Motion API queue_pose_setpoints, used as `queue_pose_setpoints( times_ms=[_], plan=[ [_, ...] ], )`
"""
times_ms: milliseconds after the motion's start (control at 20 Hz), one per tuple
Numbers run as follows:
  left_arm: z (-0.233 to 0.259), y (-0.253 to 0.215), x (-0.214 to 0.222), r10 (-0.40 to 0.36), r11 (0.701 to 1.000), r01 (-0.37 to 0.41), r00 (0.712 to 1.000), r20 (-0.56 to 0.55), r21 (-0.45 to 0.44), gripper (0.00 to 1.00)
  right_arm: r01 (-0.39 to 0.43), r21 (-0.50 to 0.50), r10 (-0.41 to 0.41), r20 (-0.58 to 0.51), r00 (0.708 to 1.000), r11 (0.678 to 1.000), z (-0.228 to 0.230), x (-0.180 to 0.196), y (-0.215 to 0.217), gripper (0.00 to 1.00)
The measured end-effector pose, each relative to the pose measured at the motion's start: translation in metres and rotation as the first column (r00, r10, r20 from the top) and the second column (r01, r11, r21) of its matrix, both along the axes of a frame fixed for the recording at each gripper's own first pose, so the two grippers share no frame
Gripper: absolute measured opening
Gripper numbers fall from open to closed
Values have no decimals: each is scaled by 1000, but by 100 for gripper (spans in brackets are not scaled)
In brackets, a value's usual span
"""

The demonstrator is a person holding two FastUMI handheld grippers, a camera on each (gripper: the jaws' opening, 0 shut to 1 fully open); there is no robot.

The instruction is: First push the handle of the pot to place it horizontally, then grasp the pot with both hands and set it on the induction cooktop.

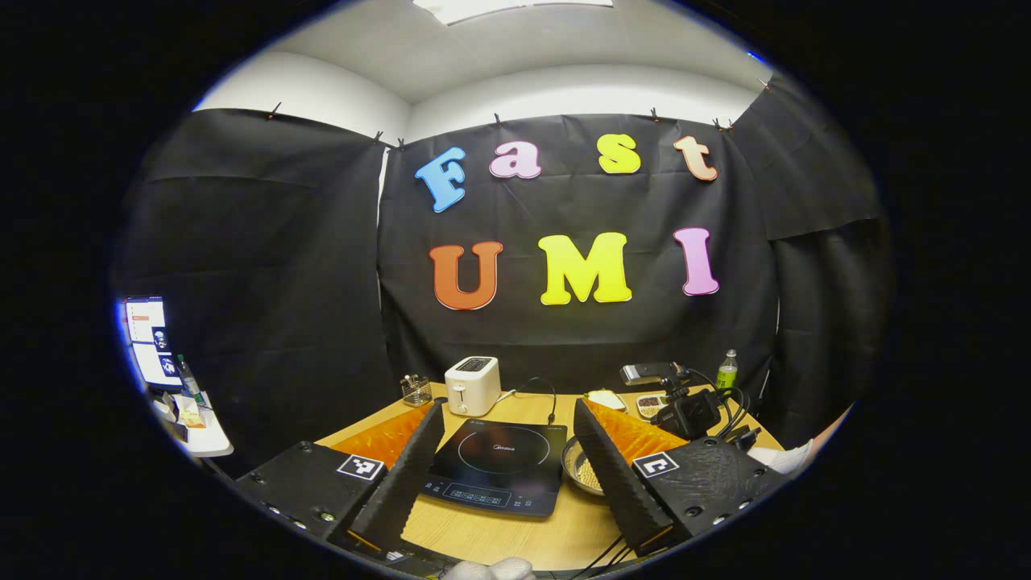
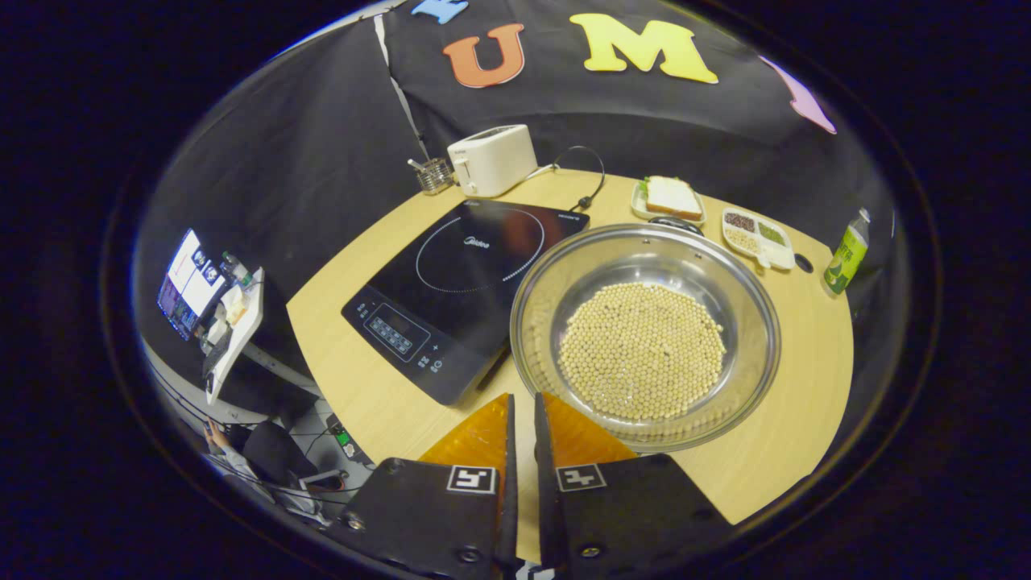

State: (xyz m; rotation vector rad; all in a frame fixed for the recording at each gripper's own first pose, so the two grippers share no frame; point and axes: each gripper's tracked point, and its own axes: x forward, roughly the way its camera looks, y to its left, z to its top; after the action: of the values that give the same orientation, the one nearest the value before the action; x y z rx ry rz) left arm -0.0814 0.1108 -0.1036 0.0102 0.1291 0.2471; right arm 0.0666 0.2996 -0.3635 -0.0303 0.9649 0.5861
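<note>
With right gripper (image 2: 523, 407) nearly closed on nothing, left gripper (image 1: 507, 419) spread wide: locate pot (image 2: 644, 334) handle, push level.

I read one brand mark: "Midea", printed inside the ring on the glass top of the induction cooktop (image 2: 471, 278), just legible in the right gripper view and fainter in the left gripper view. The symbols on its control panel (image 2: 396, 332) are too small for me to read. I can read nothing else.
</note>
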Motion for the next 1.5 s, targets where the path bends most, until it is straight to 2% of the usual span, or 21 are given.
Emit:
queue_pose_setpoints(
  times_ms=[100, 150, 500, 550, 600, 750, 900, 950, 1000, 1450, 1500],
  plan=[
    [-3, 5, 1, 12, 1000, -12, 1000, -7, -4, 96, 6, 4, -6, -44, 999, 1000, -10, -5, 2, 0],
    [-3, 6, 1, 14, 1000, -15, 1000, -10, -5, 96, 4, 0, -4, -62, 998, 1000, -16, -6, 4, 4],
    [-7, 8, 6, -1, 1000, 1, 1000, -20, -2, 96, 15, 0, -15, -101, 995, 1000, -30, -5, 6, 4],
    [-6, 8, 7, -4, 1000, 4, 1000, -16, -1, 96, 14, -1, -14, -99, 995, 1000, -30, -4, 6, 1],
    [-2, 7, 8, -6, 1000, 6, 1000, -13, -1, 96, 11, -8, -12, -91, 996, 1000, -31, -4, 4, 4],
    [-3, 2, 12, -20, 1000, 20, 1000, -9, -5, 96, 14, -16, -16, -90, 996, 1000, -32, -5, -2, 1],
    [-5, -2, 15, -35, 999, 35, 999, -7, -6, 96, 29, -13, -30, -104, 994, 999, -34, -9, -12, 4],
    [-5, -5, 17, -40, 999, 40, 999, -6, -8, 96, 27, -17, -28, -103, 994, 999, -34, -11, -15, 1],
    [-4, -7, 19, -47, 999, 47, 999, -4, -11, 96, 26, -22, -29, -100, 995, 999, -34, -12, -20, 4],
    [-2, -35, 32, -115, 993, 115, 993, 11, -17, 96, 136, -36, -140, -146, 979, 990, -47, -16, -75, 4],
    [-2, -37, 34, -121, 992, 121, 993, 13, -18, 96, 151, -36, -155, -151, 976, 988, -49, -17, -83, 1]
  ],
)
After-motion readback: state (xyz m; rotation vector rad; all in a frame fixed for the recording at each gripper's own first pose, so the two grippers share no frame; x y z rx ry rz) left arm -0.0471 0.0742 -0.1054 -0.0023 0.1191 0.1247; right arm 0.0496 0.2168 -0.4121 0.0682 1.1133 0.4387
